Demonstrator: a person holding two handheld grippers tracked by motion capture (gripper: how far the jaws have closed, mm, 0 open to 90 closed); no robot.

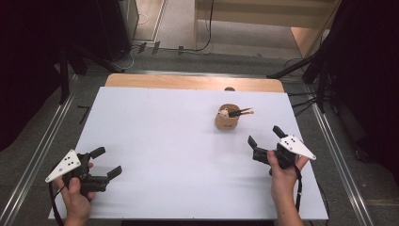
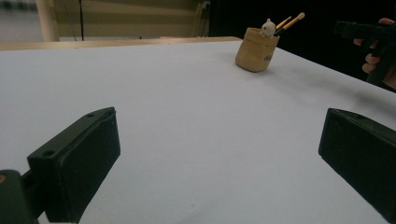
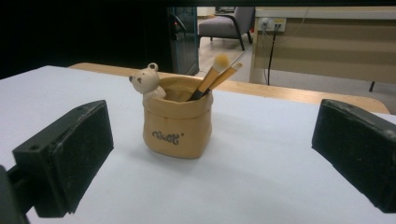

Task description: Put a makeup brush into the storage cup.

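Tan bear-trimmed brush holder (image 3: 177,121) stands upright ahead of the right gripper (image 3: 212,154), whose jaws gape wide, empty.

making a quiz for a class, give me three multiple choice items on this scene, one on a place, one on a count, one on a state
1. Where on the white table does the tan pot stand?
A. far right part
B. near left corner
C. beyond the table

2. How many brushes stand in the pot?
A. none
B. two
C. five

3. How are the right gripper jaws?
A. shut on the pot
B. shut on a brush
C. open, holding nothing

Key: 1 A, the high view shows it far and right of the middle. 2 B, two handles lean out beside the bear figure. 3 C, the pads stand wide apart, short of the pot.
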